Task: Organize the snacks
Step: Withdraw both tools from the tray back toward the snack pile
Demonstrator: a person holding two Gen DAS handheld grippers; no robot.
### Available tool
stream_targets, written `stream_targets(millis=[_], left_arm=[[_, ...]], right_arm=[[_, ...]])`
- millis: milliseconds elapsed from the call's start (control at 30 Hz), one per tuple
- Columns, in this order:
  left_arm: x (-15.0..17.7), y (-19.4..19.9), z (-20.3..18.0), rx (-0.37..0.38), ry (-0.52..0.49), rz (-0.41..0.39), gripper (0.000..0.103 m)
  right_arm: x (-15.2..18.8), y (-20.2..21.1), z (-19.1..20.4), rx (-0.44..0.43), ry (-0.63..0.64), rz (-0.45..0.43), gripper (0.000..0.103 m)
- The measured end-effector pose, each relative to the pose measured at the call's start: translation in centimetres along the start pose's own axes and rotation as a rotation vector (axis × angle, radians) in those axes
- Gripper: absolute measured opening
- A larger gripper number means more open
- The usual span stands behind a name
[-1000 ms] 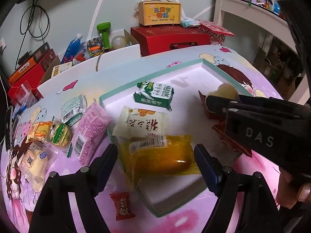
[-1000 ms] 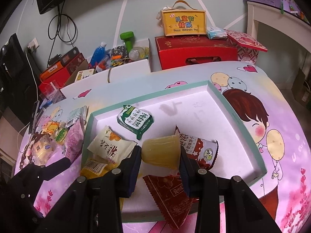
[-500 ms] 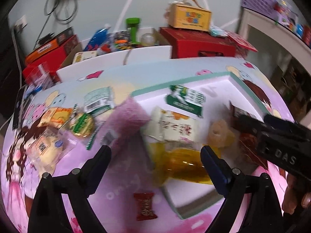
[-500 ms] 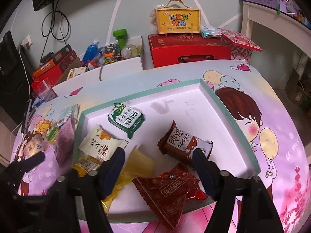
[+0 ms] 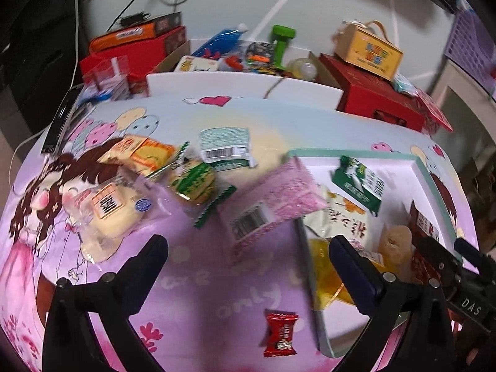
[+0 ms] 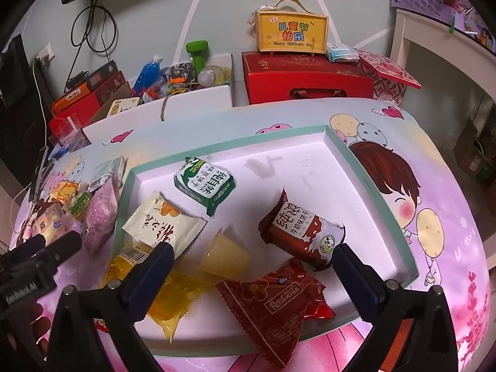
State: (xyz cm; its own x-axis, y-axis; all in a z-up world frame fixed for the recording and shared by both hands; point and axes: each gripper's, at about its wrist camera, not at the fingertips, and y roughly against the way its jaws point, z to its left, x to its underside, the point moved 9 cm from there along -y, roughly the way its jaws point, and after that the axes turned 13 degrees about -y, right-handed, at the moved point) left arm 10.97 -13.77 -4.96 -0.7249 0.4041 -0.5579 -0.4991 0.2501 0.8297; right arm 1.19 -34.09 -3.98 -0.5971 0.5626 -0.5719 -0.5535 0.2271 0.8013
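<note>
the right gripper point(image 6: 252, 252) has just been opening and hangs wide over the soft yellow jelly cup point(image 6: 225, 259), now lying in the shallow tray point(image 6: 386, 204). the left gripper point(image 5: 248, 249), jaws just widened and empty, faces crinkly packets outside; the pink packet point(image 5: 272, 200) looks next.

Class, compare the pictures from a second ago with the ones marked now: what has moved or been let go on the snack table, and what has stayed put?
The right claw has just been opening and has let go of the yellow jelly cup, which now lies tipped in the tray. The left claw, also opening and empty, has swung from over the tray toward the loose snacks, now near the pink packet. The tray's other packets stayed put.
</note>
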Motion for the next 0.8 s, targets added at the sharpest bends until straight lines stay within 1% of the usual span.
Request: stream_targets(millis=[167,333,467,567,800], left_arm=[[0.4,0.0,1.5,0.009,0.062,0.006,0.103],[0.5,0.7,3.1,0.005,0.103,-0.01,0.103],[0.4,1.2,4.0,-0.007,0.109,-0.023,0.103],[0.5,1.7,4.8,0.001,0.127,-0.033,0.103],[1.0,3.0,6.2,-0.011,0.109,-0.038,0.103]], right_arm=[[0.2,0.0,0.4,-0.009,0.002,0.001,0.103],[0.2,0.3,1.1,-0.022,0.009,-0.023,0.103],[0.1,0.8,1.6,-0.03,0.01,-0.047,0.103],[0.1,1.1,2.0,-0.038,0.0,-0.055,0.103],[0.8,1.9,4.1,-0.117,0.001,-0.044,0.103]])
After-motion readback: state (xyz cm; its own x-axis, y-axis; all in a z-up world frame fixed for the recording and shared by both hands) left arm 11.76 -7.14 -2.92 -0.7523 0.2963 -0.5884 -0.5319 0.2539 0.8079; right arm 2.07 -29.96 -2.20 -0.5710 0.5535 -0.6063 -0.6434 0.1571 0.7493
